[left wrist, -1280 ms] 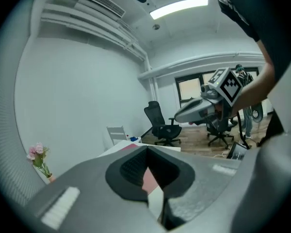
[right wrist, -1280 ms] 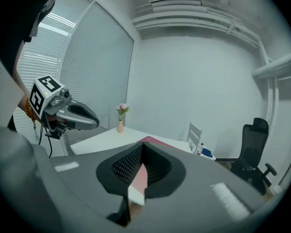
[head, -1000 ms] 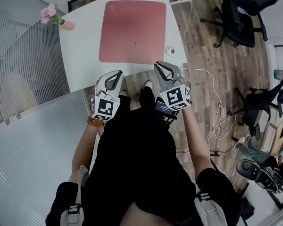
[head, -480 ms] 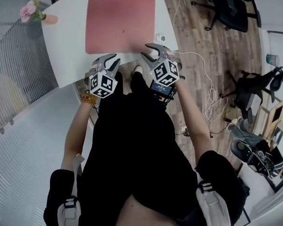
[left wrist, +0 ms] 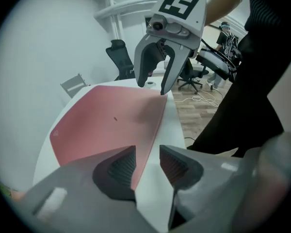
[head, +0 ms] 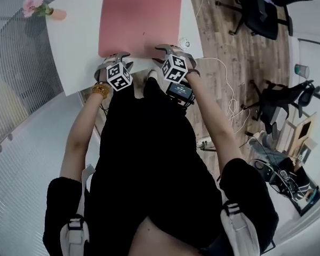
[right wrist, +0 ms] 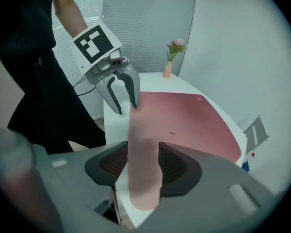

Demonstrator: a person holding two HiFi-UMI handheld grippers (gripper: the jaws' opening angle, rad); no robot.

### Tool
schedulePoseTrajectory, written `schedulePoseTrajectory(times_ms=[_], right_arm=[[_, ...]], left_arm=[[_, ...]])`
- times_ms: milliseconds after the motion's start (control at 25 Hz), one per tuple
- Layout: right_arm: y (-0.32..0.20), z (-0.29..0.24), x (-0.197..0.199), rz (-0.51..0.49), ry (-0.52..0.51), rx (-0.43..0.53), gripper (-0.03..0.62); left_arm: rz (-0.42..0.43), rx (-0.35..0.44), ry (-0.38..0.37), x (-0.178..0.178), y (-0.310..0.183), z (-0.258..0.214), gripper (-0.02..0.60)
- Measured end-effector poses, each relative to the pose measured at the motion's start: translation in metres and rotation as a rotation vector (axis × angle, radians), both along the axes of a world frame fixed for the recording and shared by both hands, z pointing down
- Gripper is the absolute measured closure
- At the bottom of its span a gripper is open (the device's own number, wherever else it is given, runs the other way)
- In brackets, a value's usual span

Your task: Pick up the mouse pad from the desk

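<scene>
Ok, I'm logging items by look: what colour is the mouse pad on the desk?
The mouse pad is a solid pinkish red, clearest in the head view.

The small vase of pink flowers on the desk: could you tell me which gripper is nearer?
Left. The left gripper is at the pink mouse pad's near edge, vase side; the right gripper at the other end.

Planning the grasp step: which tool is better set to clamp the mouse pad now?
Right. The right tool already has the mouse pad corner filling the gap between its open jaws; the left tool mostly frames bare desk beside the pad's edge.
</scene>
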State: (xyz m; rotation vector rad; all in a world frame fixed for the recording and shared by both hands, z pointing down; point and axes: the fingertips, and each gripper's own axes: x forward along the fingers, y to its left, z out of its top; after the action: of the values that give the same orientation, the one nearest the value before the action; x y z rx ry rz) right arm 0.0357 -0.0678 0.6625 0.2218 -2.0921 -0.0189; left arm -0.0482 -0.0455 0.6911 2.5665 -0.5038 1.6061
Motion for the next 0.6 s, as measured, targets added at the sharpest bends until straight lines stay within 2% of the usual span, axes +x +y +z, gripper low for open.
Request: schedulePoseTrajectory(times_ms=[200,320,600], right_arm=[[-0.009,0.032,-0.015,-0.017,0.057,-0.057,0.356],[-0.006,0.045,-0.024,-0.023,0.080,-0.087,0.355],[0.008,0.067,-0.039,-0.048,0.105,-0.121,0.355]], left_arm=[[0.019,-0.053,-0.048,-0.008,-0.011,0.027,0.419],[0.005,-0.075,-0.058,-0.011,-0.014,0.033,0.419],[0.051,-0.112,-0.073,-0.012,-0.017,0.045,0.416]])
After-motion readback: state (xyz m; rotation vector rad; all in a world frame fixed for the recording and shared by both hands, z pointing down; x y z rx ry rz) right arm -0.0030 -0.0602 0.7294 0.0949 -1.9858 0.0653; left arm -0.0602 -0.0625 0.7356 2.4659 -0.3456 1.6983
